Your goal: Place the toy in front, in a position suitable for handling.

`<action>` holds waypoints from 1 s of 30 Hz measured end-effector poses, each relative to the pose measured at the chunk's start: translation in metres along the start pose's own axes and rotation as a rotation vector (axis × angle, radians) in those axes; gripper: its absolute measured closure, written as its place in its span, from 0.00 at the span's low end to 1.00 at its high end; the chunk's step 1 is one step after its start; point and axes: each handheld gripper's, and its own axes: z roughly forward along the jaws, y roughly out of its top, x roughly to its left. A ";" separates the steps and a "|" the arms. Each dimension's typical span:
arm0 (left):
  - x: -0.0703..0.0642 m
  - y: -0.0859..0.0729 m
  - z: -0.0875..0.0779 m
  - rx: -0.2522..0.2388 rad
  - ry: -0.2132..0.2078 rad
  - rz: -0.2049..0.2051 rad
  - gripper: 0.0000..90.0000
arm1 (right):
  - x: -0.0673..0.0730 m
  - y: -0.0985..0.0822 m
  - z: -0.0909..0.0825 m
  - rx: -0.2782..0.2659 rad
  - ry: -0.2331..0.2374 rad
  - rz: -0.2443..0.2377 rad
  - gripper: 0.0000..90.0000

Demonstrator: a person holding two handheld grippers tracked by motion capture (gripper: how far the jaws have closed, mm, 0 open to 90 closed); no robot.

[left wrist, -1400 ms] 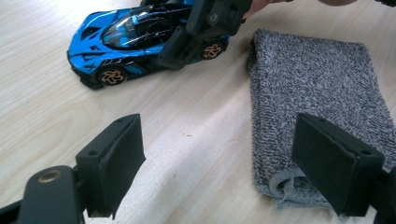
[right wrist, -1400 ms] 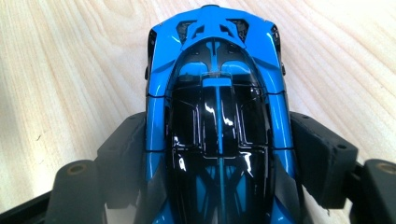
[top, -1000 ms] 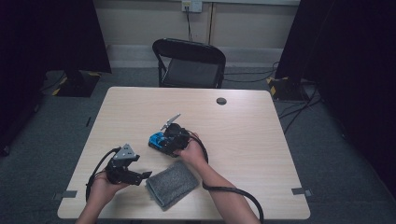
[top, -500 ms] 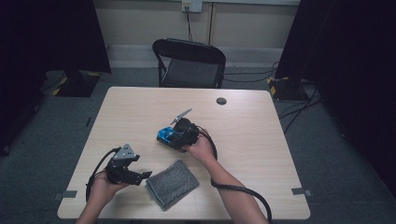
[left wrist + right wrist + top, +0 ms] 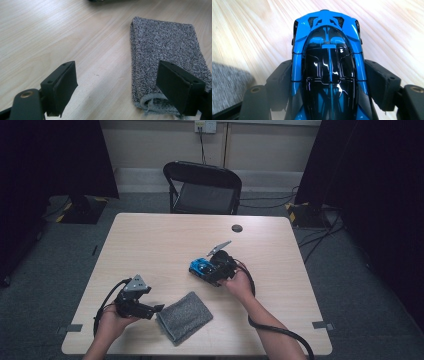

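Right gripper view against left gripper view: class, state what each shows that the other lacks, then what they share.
The right gripper view alone shows a blue and black toy car seen from above, clamped between the right gripper fingers. The left gripper view alone shows the left gripper, open with bare wood between its fingers, and the grey knitted cloth in full, one finger standing in front of its near, frayed end. Both share the light wooden table and that cloth, a blurred grey patch at the lower left of the right gripper view.

Glossy blue-and-black toy car, speckled grey knitted cloth, pale wood-grain table, matte black gripper pads
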 end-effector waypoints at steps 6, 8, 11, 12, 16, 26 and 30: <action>-0.005 0.003 0.004 0.006 -0.011 0.008 0.18 | -0.011 -0.021 -0.006 0.010 -0.023 0.009 0.31; -0.006 0.003 0.005 0.007 -0.012 0.008 0.18 | -0.011 -0.023 -0.006 0.014 -0.029 0.009 0.31; -0.007 0.003 0.007 0.015 -0.021 0.016 0.18 | -0.015 -0.032 -0.008 0.009 -0.023 0.003 0.31; -0.008 0.003 0.008 0.014 -0.023 0.013 0.18 | -0.015 -0.033 -0.008 0.003 -0.020 0.003 0.31; -0.009 0.004 0.009 0.018 -0.025 0.018 0.18 | -0.015 -0.036 -0.008 0.001 -0.019 -0.008 0.31; -0.009 0.002 0.010 0.019 -0.039 0.012 0.18 | -0.016 -0.043 -0.006 -0.023 -0.017 -0.024 0.30; -0.010 0.003 0.010 0.015 -0.044 0.006 0.18 | -0.015 -0.043 -0.008 -0.032 -0.039 -0.039 0.20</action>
